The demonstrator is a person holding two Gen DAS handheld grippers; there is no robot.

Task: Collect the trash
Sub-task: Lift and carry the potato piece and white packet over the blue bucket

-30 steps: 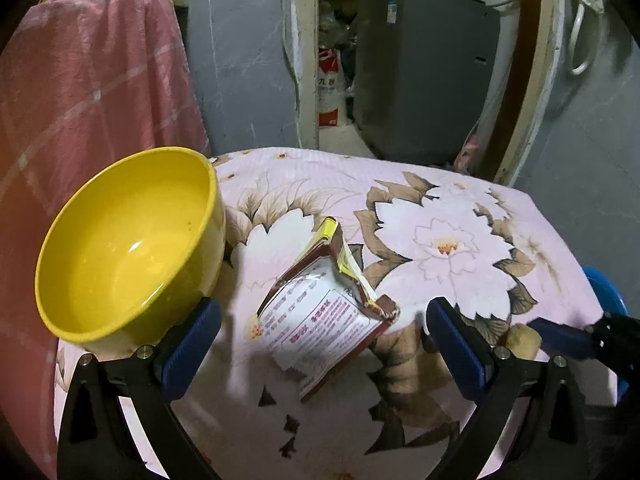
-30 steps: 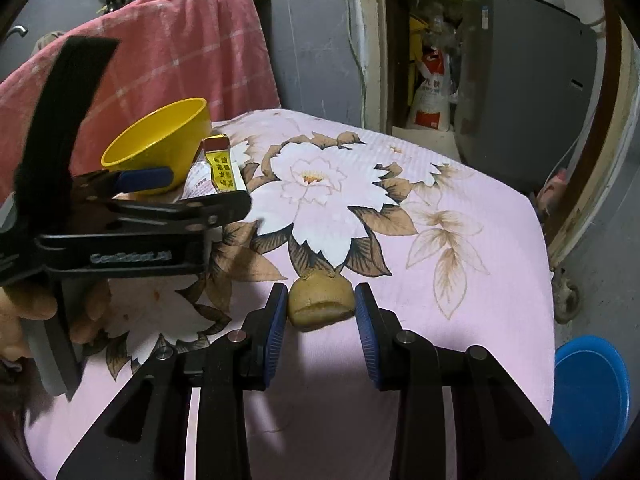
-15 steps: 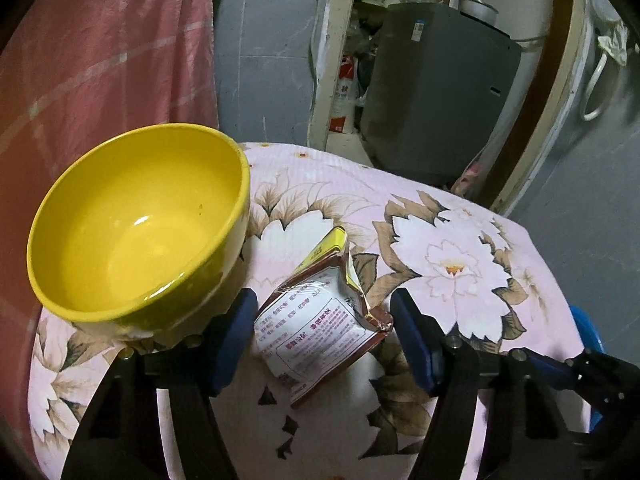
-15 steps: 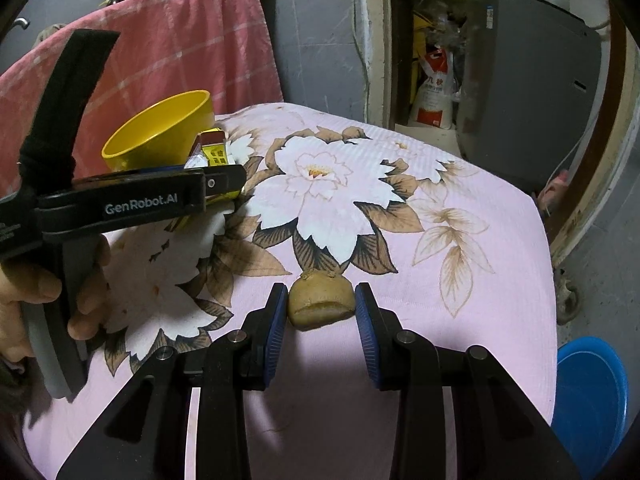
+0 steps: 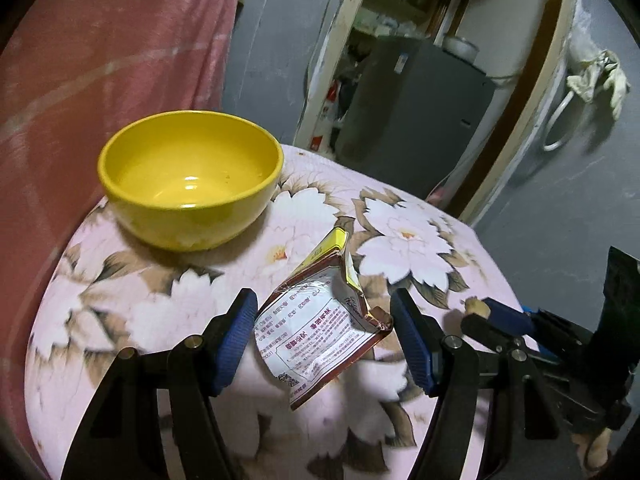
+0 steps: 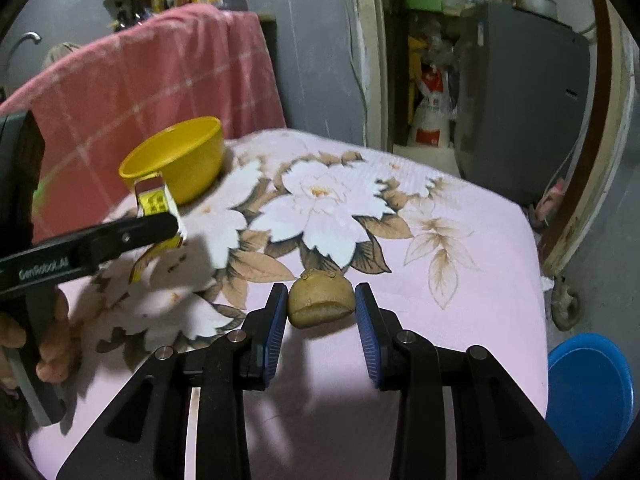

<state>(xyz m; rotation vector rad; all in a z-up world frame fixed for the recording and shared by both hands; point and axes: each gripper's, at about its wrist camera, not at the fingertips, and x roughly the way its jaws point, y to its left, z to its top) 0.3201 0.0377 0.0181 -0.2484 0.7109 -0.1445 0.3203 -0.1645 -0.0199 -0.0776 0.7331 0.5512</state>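
Taking the yellow bowl [image 5: 188, 178] as landmark, the torn snack wrapper [image 5: 320, 330] is seen right of and nearer than it, lifted off the floral tablecloth [image 5: 404, 236]. The wrapper is clenched between the pads of the left gripper [image 5: 322, 340]. Farther right of the bowl, a brown food scrap [image 6: 321, 299] is pinched between the pads of the right gripper [image 6: 321, 322], at the cloth's near part. Beyond the table edge, a blue bin [image 6: 590, 394] is seen.

Crumpled wrapper [image 5: 320, 332] and brown scrap [image 6: 321, 300] on cloth
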